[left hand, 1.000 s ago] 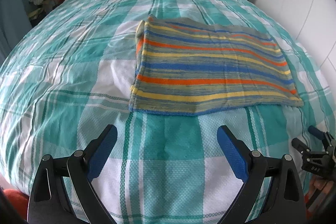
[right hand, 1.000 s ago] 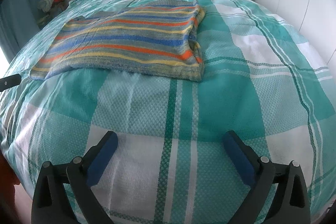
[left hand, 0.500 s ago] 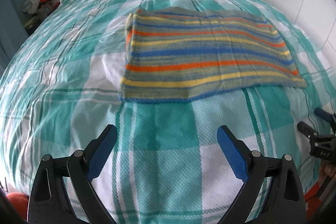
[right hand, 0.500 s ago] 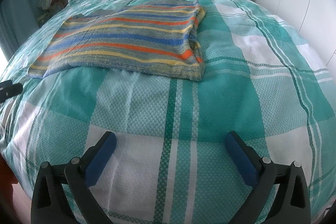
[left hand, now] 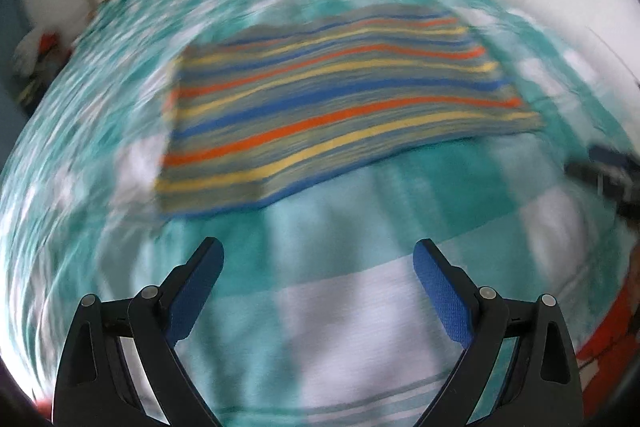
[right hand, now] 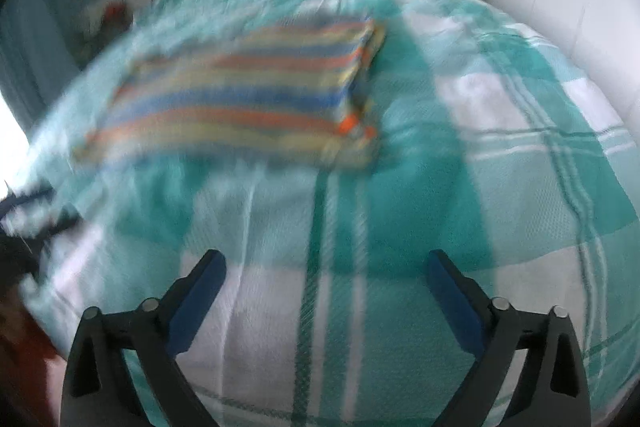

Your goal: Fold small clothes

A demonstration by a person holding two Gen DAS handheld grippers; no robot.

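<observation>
Striped folded garment point(left hand: 336, 107) lies long-axis crosswise on the bedspread point(left hand: 320, 307); both grippers' jaws gape empty.

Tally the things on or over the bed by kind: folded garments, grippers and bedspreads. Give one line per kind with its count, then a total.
Folded striped garment: 1
Grippers: 2, the left gripper and the right gripper, both open and empty
Checked bedspread: 1
Total: 4
</observation>
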